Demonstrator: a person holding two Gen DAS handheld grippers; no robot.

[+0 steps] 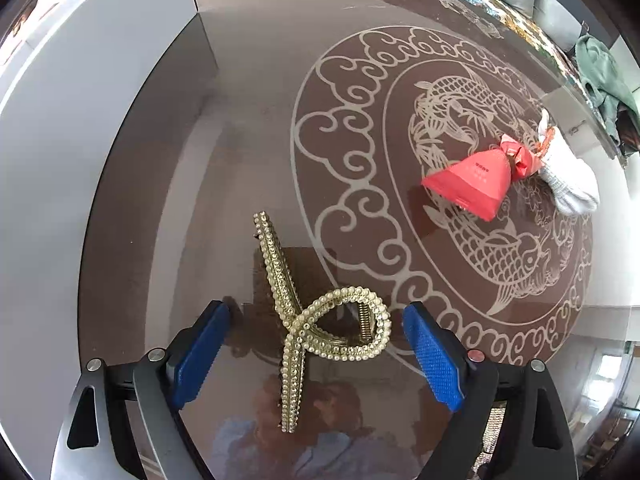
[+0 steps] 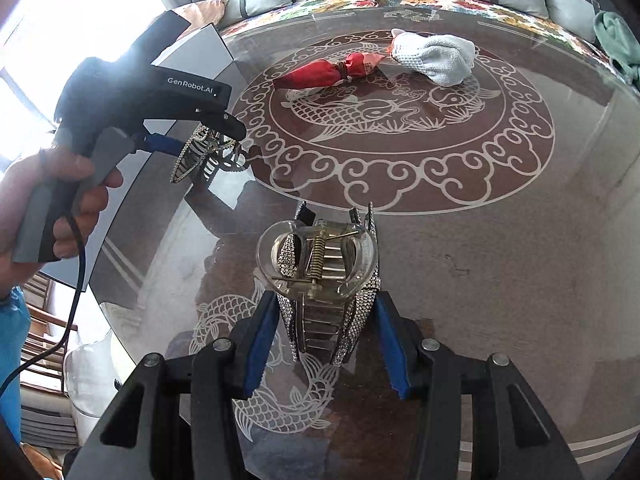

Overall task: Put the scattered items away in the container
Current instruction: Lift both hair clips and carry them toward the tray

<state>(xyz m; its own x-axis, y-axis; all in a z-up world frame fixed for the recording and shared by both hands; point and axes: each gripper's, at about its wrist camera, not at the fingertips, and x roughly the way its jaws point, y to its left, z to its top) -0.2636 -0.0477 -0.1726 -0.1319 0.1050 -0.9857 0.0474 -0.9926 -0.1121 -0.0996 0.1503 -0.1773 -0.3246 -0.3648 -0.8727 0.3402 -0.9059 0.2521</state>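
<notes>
right wrist view alone shows the person's hand [image 2: 48, 208] holding the left gripper [image 2: 224, 142] at the glass table [image 2: 500, 264] edge. that gripper's fingers spread wide around the gold hair claw [image 1: 316, 332], not touching. right gripper [image 2: 326, 328] spread beside the clear hair claw [image 2: 320, 264]. red pouch [image 1: 476, 180] touches white sock [image 1: 568, 176], well apart. container not visible.

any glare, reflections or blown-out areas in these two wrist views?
Left wrist: the glossy table mirrors a person's blurry reflection under the gold hair clip; fisheye bends the table edge. Right wrist: the window at upper left is blown out and washes over the left hand-held gripper; the rhinestone hair clip stays sharp.
</notes>
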